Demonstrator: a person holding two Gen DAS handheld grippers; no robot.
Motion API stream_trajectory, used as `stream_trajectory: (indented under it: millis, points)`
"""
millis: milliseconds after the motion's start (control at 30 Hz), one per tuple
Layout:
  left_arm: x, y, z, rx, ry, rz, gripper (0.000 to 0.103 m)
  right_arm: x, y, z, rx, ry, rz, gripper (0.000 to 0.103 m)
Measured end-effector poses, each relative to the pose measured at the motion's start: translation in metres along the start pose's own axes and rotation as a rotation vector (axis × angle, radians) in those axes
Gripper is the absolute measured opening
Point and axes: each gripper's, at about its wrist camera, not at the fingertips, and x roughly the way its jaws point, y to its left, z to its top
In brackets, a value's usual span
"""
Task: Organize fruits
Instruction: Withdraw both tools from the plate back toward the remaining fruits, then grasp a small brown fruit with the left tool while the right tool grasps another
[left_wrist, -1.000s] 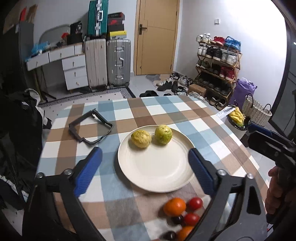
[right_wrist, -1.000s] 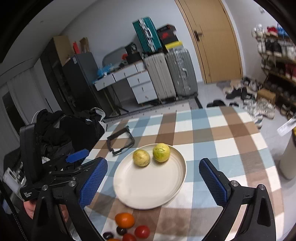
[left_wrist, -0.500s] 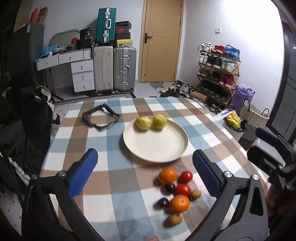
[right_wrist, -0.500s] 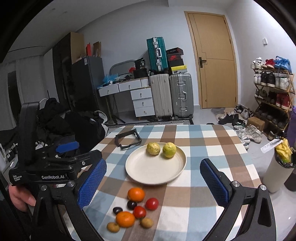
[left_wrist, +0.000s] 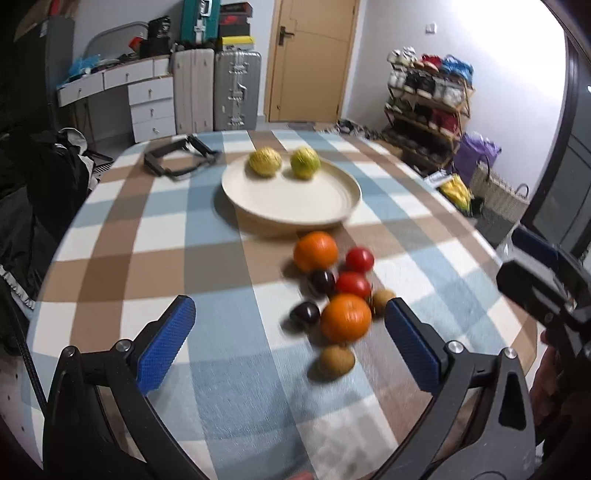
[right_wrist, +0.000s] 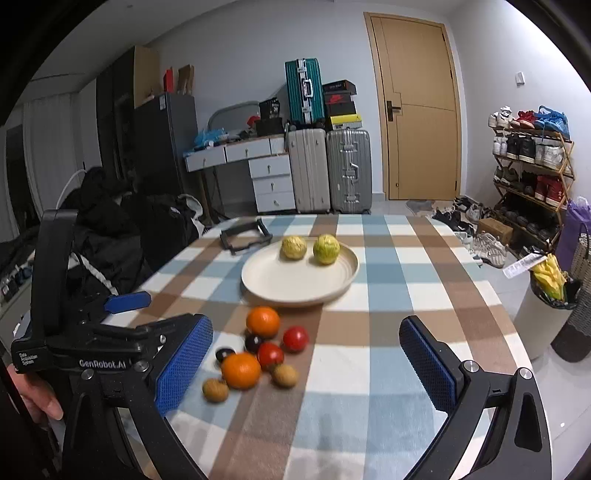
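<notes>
A cream plate (left_wrist: 291, 199) (right_wrist: 295, 280) on the checked tablecloth holds two yellow-green fruits (left_wrist: 265, 161) (right_wrist: 326, 249) at its far side. In front of it lies a loose cluster: two oranges (left_wrist: 345, 317) (right_wrist: 241, 370), two red tomatoes (left_wrist: 359, 259) (right_wrist: 295, 339), two dark plums (left_wrist: 304, 314) and two brown kiwis (left_wrist: 336, 361) (right_wrist: 215, 390). My left gripper (left_wrist: 288, 345) is open and empty, low over the table just before the cluster. My right gripper (right_wrist: 306, 363) is open and empty, to the right of the cluster.
A black folding frame (left_wrist: 177, 158) (right_wrist: 244, 236) lies on the table beyond the plate at the left. Dark clothes (right_wrist: 110, 236) sit past the left table edge. A bin with yellow contents (right_wrist: 550, 288) stands off the right edge. Suitcases, drawers and a shoe rack line the room.
Both grippers have drawn back and down from over the plate; the fruit cluster, earlier at the bottom edge, now lies ahead of the fingers. Both stay open.
</notes>
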Motion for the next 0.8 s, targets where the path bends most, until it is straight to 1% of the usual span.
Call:
stream_trajectory:
  millis: [133, 233, 400, 467, 533, 567, 600, 633, 700, 733, 800]
  points:
    - [0.016, -0.003, -0.009, 0.013, 0.047, 0.002, 0.102, 0.002, -0.002, -0.012, -0.001, 0.027, -0.009, 0.103]
    - [0.026, -0.005, -0.014, 0.027, 0.078, -0.012, 0.102, 0.005, -0.006, -0.019, 0.006, 0.049, -0.019, 0.103]
    - [0.033, -0.011, -0.019, 0.076, 0.1, -0.024, 0.102, 0.009, -0.012, -0.026, 0.012, 0.069, -0.029, 0.103]
    - [0.034, -0.017, -0.021, 0.106, 0.101, -0.044, 0.101, 0.011, -0.014, -0.028, 0.018, 0.075, -0.031, 0.103]
    - [0.034, -0.021, -0.022, 0.133, 0.1, -0.054, 0.097, 0.013, -0.016, -0.029, 0.027, 0.082, -0.03, 0.103]
    - [0.034, -0.025, -0.022, 0.151, 0.102, -0.052, 0.091, 0.014, -0.017, -0.03, 0.03, 0.087, -0.03, 0.103]
    - [0.034, -0.026, -0.022, 0.161, 0.104, -0.056, 0.081, 0.015, -0.017, -0.03, 0.031, 0.091, -0.032, 0.103]
    - [0.036, -0.028, -0.023, 0.166, 0.111, -0.066, 0.076, 0.016, -0.018, -0.03, 0.032, 0.093, -0.034, 0.103]
    - [0.04, -0.027, -0.023, 0.162, 0.137, -0.094, 0.058, 0.017, -0.019, -0.031, 0.036, 0.092, -0.031, 0.103]
    - [0.042, -0.026, -0.024, 0.155, 0.15, -0.106, 0.052, 0.017, -0.019, -0.031, 0.038, 0.091, -0.03, 0.103]
    - [0.044, -0.025, -0.026, 0.15, 0.164, -0.122, 0.033, 0.016, -0.019, -0.031, 0.037, 0.092, -0.029, 0.103]
